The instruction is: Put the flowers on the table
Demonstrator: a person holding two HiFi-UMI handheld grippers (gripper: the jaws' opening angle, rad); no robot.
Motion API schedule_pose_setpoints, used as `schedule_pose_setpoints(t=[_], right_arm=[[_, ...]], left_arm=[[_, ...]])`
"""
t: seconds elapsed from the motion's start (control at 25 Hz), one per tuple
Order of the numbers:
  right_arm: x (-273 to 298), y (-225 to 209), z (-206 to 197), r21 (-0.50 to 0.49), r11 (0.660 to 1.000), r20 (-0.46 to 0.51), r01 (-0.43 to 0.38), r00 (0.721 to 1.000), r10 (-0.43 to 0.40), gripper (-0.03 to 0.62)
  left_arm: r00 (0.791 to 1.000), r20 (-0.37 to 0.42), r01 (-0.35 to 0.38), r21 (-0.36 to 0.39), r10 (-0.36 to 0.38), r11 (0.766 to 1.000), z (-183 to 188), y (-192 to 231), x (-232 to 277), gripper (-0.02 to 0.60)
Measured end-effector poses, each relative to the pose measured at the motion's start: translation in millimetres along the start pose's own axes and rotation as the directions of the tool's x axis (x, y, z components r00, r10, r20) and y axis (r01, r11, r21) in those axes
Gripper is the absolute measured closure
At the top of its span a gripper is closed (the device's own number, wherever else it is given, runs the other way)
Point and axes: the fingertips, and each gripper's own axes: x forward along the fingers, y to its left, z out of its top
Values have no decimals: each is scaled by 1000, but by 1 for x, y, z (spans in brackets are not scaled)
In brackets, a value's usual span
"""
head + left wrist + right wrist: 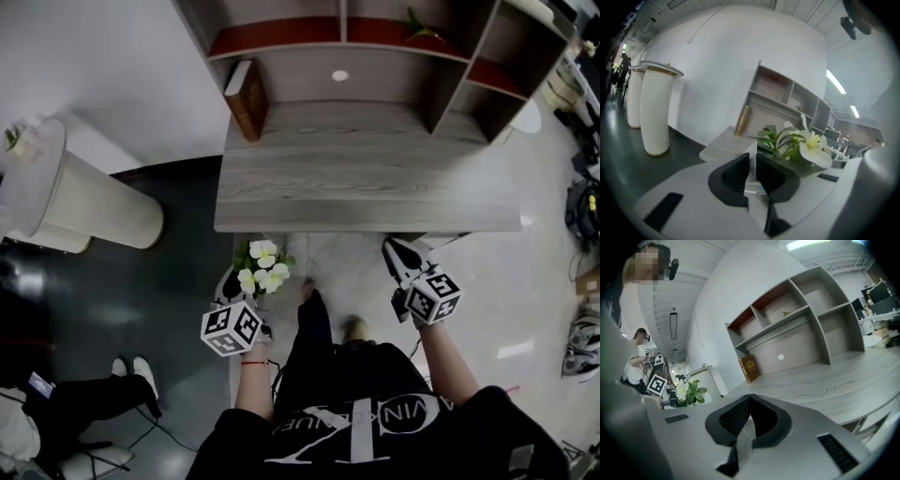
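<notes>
White flowers with green leaves (263,267) are held below the front edge of the grey wooden table (366,187), off its left end. My left gripper (250,293) is shut on the white rim of their pot. In the left gripper view the jaws (752,162) pinch that thin white edge, and a bloom (813,146) leans to the right. My right gripper (394,249) hangs just short of the table's front edge. Its jaws (749,402) are shut with nothing between them. The flowers (688,391) show at the left of the right gripper view.
A brown book (247,98) leans at the table's back left, under a shelf unit (450,66). A white round pedestal (84,202) stands on the dark floor at the left. A seated person's legs (103,394) are at the lower left. Bags and gear (581,211) lie along the right.
</notes>
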Motion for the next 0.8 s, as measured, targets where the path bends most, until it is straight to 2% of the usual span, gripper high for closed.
schedule_pose_setpoints(t=[0.24,0.8], right_arm=[[57,4,26,-13,1000,16,11,1000,-11,583],[150,7,44,-2,999,1,42,999,-42,583]], left_arm=[[999,-10,47,-7,-47,999,34,24,51,536],[992,-57,107,-27,-109,994,69,77,129,535]])
